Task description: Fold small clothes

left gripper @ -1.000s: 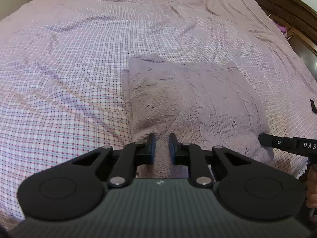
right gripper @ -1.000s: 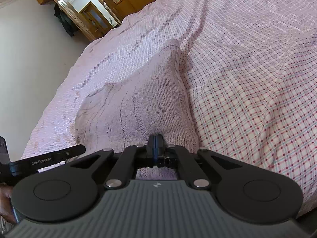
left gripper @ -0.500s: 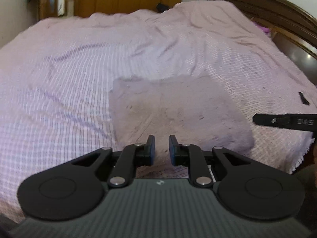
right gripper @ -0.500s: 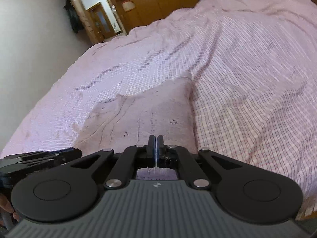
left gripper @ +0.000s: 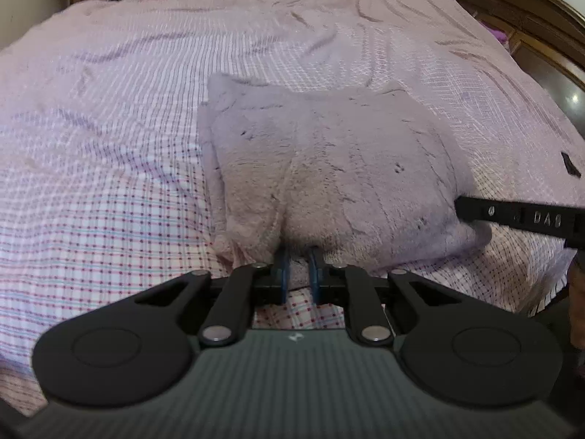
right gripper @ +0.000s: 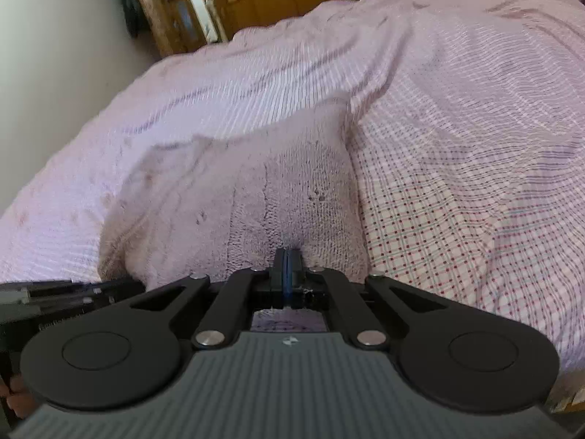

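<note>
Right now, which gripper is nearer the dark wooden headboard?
Right. The right gripper grips the sweater at its edge on the headboard side; the left gripper grips the near edge, farther away.

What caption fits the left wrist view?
Left gripper pinching the near edge of a folded mauve knit on a checked bedspread.

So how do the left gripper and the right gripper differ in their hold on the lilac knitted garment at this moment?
The left gripper shows a narrow gap between its jaws, with a bunched fold of the lilac knitted garment in it; its jaws have just been closing. The right gripper has its jaws fully together on the garment's edge. Both grip the near edge, above the pink checked bedspread.
</note>
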Motion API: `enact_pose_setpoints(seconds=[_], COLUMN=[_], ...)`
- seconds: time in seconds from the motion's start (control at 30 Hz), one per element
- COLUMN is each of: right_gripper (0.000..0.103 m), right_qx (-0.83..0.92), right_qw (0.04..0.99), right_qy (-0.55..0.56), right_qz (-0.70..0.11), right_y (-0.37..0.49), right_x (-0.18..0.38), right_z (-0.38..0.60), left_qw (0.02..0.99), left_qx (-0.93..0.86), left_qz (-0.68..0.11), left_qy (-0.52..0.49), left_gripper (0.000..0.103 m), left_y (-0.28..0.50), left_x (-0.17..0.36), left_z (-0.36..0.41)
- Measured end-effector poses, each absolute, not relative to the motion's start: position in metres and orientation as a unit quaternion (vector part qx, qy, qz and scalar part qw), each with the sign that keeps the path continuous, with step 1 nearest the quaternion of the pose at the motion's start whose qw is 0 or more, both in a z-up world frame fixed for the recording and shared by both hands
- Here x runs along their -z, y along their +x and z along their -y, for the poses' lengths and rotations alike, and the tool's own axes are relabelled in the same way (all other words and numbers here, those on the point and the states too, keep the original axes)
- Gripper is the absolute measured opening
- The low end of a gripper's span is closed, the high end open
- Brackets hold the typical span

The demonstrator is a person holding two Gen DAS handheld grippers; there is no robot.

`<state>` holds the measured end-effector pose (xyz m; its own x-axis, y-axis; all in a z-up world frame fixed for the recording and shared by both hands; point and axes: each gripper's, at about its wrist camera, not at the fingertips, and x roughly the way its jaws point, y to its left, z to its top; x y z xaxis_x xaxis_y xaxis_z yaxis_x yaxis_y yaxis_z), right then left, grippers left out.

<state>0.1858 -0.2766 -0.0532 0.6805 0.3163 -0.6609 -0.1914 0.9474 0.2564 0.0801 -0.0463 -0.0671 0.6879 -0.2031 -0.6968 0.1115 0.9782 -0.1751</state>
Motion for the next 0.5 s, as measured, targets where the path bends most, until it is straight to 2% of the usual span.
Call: enact_pose_setpoints(seconds=[0.23, 0.3, 0.4, 0.43, 0.47, 0.5], right_gripper=[0.000, 0.000, 0.000, 0.003, 0.014, 0.032], right_qx=[-0.147, -0.151, -0.147, -0.144, -0.140, -0.133], right_qw=[0.933, 0.941, 0.953, 0.957, 0.961, 0.965], right_qy=[0.064, 0.063, 0.062, 0.065, 0.067, 0.067], right_qz=[-0.322, -0.297, -0.257, -0.243, -0.228, -0.213], right_y=[0.131, 0.114, 0.088, 0.079, 0.069, 0.062], right_x=[0.012, -0.007, -0.030, -0.035, -0.040, -0.043], right_z=[0.273, 0.274, 0.276, 0.277, 0.279, 0.279], left_qw=[0.928, 0.935, 0.948, 0.952, 0.957, 0.961], left_qx=[0.092, 0.096, 0.100, 0.101, 0.102, 0.102], left_qz=[-0.355, -0.334, -0.294, -0.281, -0.267, -0.253], left_qy=[-0.061, -0.069, -0.068, -0.063, -0.054, -0.046], left_gripper=[0.021, 0.037, 0.055, 0.057, 0.064, 0.073], left_y=[0.035, 0.016, -0.011, -0.018, -0.024, -0.029], left_x=[0.028, 0.012, -0.009, -0.016, -0.023, -0.029], left_z=[0.045, 0.045, 0.047, 0.050, 0.052, 0.054])
